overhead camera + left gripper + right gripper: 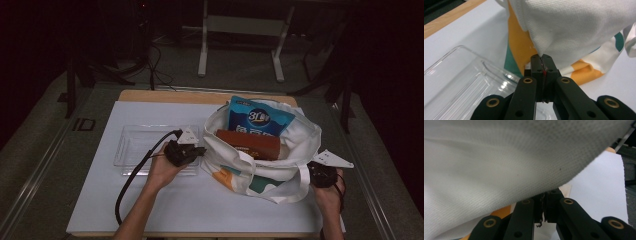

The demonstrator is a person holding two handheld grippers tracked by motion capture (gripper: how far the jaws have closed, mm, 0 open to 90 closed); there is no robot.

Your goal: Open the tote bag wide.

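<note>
White-covered tabletop (150,210) in a dark room: a packed white tote bag (260,165) sits right of centre. Left claw (541,62) and right claw (544,197) each pinch its rim, closed on cloth. Holding the mouth open seems the step; next probably calls for lifting evenly.

**A:** Pretty dim room, right? The edges and far corners go nearly black, and the light falls mostly on the tabletop (150,210), which is pale wood under a big white sheet (150,115).

**B:** Yeah. The floor (40,145) looks like grey carpet, with a metal rail (35,172) running along it on the left side.

**A:** Behind the tabletop there's a white metal frame (240,25) with two legs reaching down to the floor. Dark stand legs (72,75) sit off to the left and another set (345,100) to the right.

**B:** And black cables (155,70) are trailing across the floor back there. I can't make out any walls or windows, too dark.
</note>
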